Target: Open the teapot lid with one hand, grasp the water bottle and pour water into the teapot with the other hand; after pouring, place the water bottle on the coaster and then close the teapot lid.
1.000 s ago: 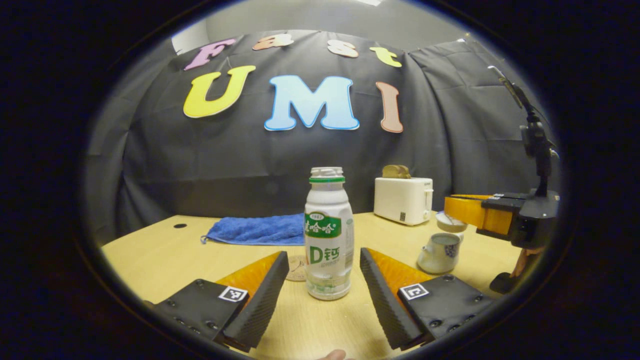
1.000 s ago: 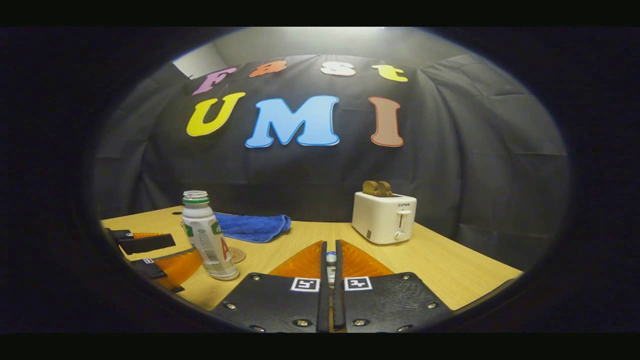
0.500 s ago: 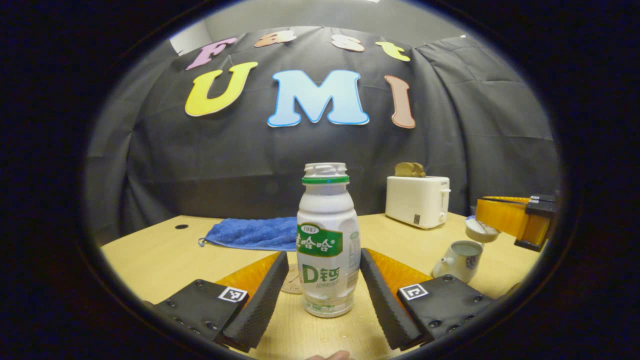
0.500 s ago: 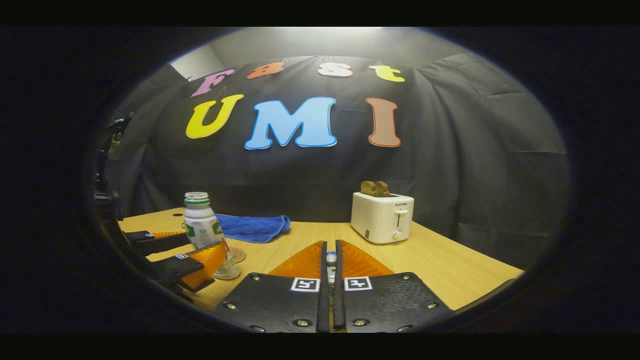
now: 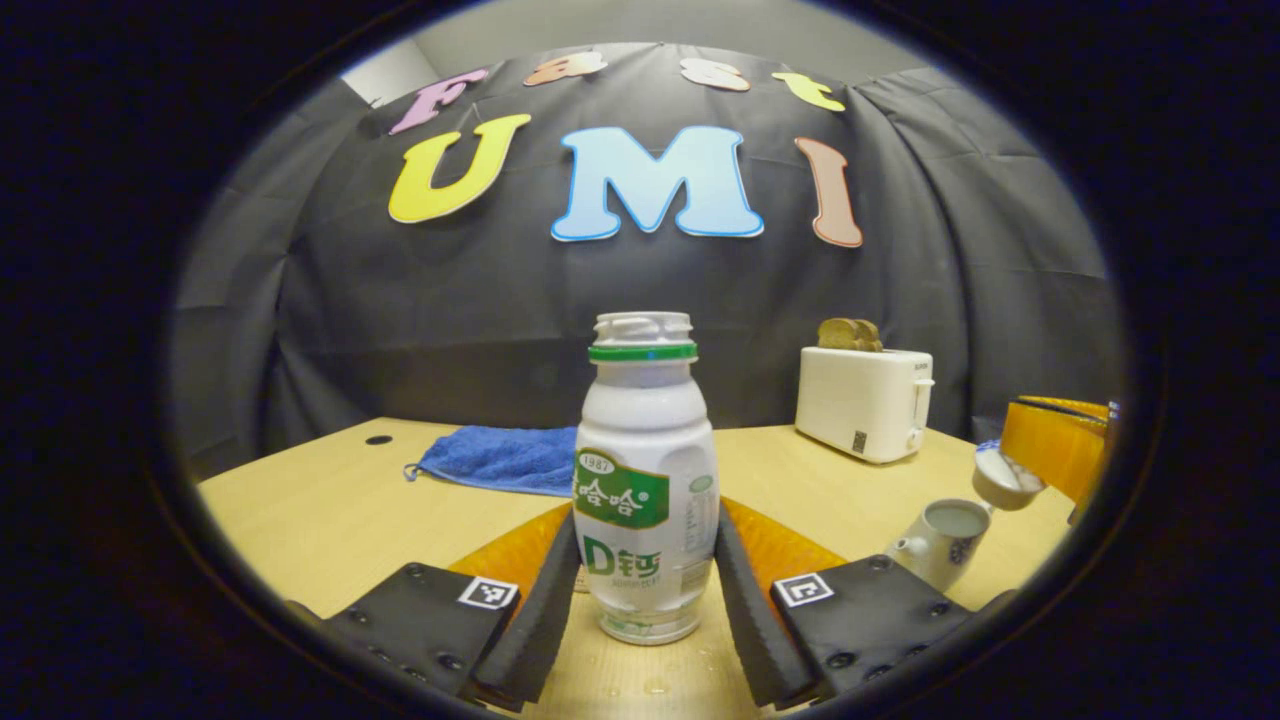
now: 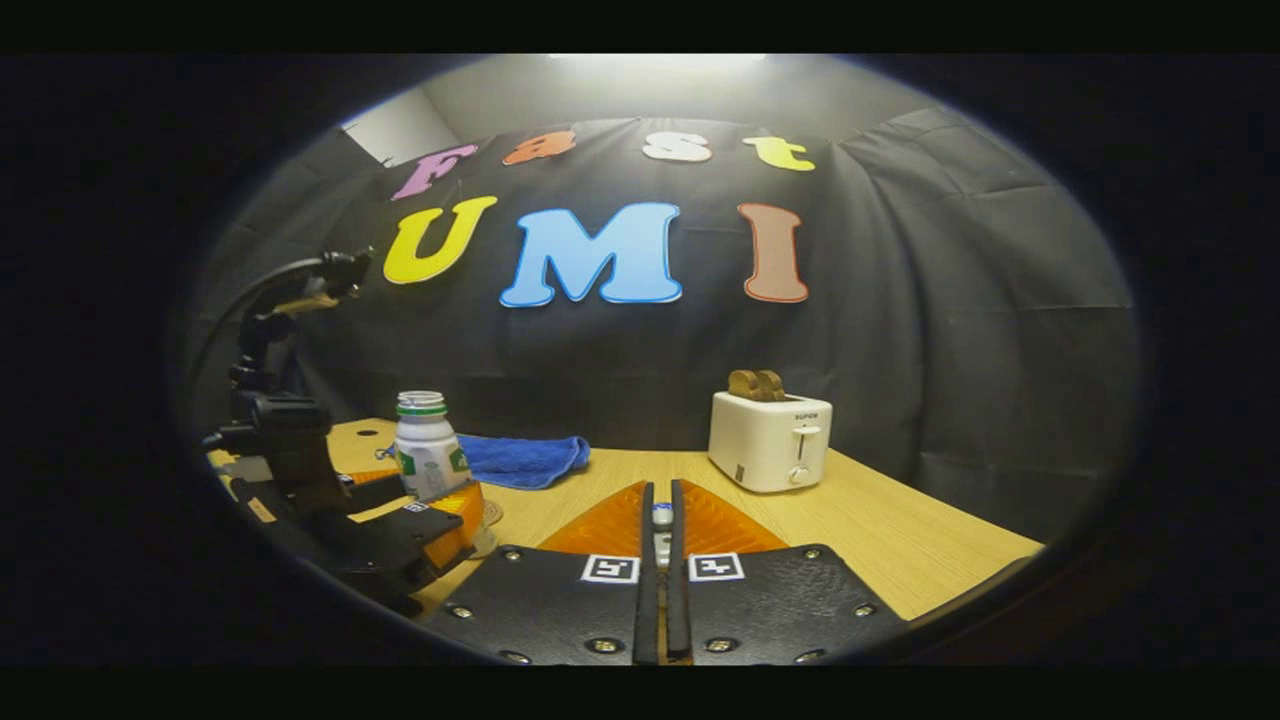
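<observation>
Left gripper view, lower centre: coaster [image 5: 579,581] almost wholly hidden behind water bottle [image 5: 646,478] and finger. Right edge: right gripper [image 5: 1052,455] cut off. Right gripper view, lower centre: knob between closed fingers too small to identify.

A water bottle [image 5: 645,480] is seen standing on the table [image 5: 310,500] between the fingers of the left gripper [image 5: 645,600]. Behind it a cloth [image 5: 500,460] is spread; to the right a toaster [image 5: 865,400] is set near the wall. An open teapot [image 5: 940,540] is placed at right, its lid [image 5: 1005,478] held just above by the right gripper [image 6: 658,520].
</observation>
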